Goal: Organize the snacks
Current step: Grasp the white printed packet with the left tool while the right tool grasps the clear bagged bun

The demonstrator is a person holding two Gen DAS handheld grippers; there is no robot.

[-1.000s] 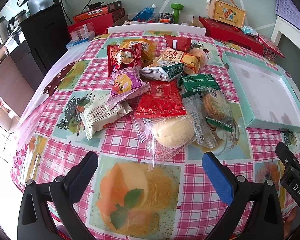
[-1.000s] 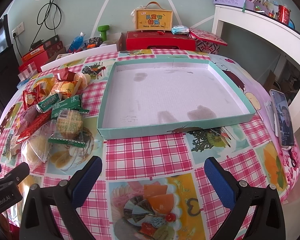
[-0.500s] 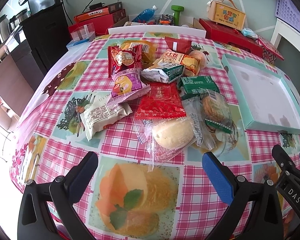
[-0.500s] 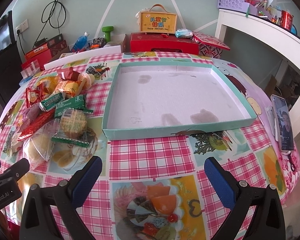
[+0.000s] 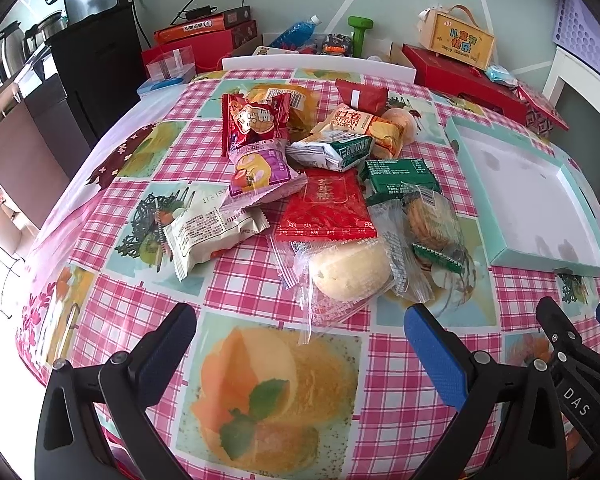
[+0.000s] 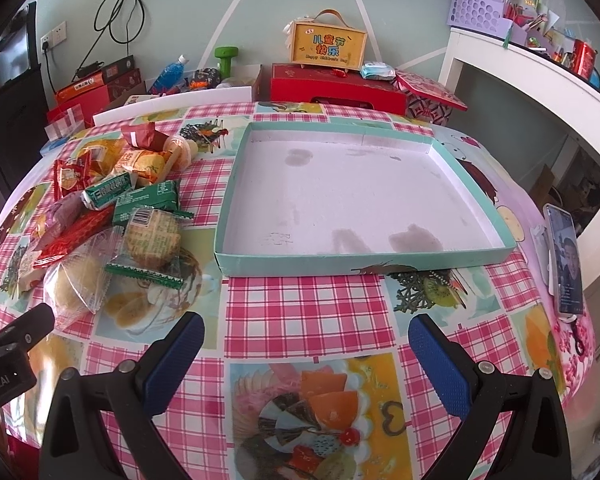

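- Snacks (image 5: pixel 324 184) lie in a messy pile on the checked tablecloth (image 5: pixel 236 296), up at 12 o'clock from your left gripper (image 5: pixel 300 348).
- Your left gripper is wide open and holds nothing. The round bun in a clear bag (image 5: pixel 348 268) is the closest snack, just past its tips.
- Your right gripper (image 6: pixel 304 348) is wide open too, with nothing in it. The teal tray (image 6: pixel 380 258) sits at its 12 o'clock, with nothing inside.
- It looks like you are at the very start: no snack is in the tray yet.
- Next, you likely need to move your left gripper forward, close softly on the bun bag, and carry it toward 2 o'clock into the tray.
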